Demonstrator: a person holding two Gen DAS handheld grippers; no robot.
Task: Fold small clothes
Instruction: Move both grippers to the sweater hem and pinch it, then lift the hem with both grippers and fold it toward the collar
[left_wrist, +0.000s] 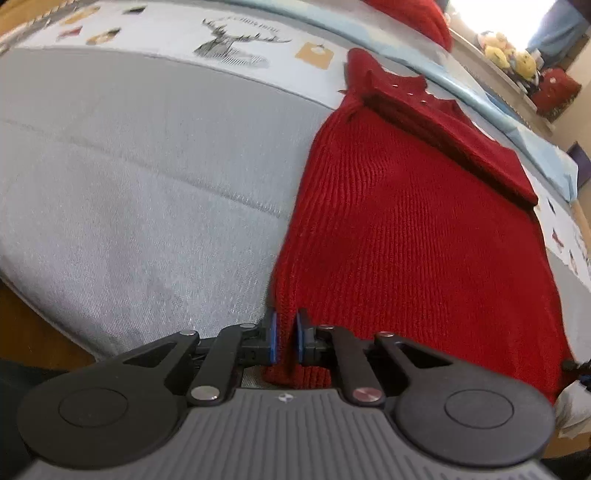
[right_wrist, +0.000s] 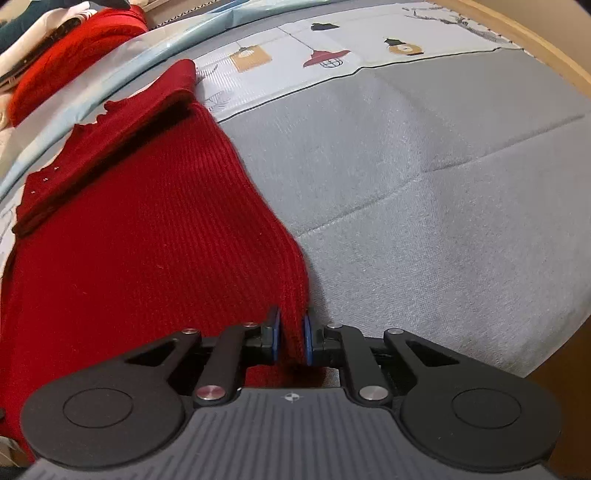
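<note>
A red ribbed knit garment (left_wrist: 406, 229) lies stretched on a grey bed sheet (left_wrist: 129, 177), its collar end with small buttons at the far side and one side folded over the body. My left gripper (left_wrist: 285, 338) is shut on the garment's near left hem corner. In the right wrist view the same garment (right_wrist: 140, 240) fills the left half. My right gripper (right_wrist: 292, 341) is shut on its near right hem corner. Both hem corners are held slightly above the sheet.
A printed bedspread with a deer (left_wrist: 236, 44) and lamp pictures (right_wrist: 325, 57) runs along the far edge. Another red cloth (right_wrist: 74, 55) lies beyond it. Yellow plush toys (left_wrist: 509, 53) sit on a shelf at the far right. The wooden bed edge (right_wrist: 546, 48) curves at right.
</note>
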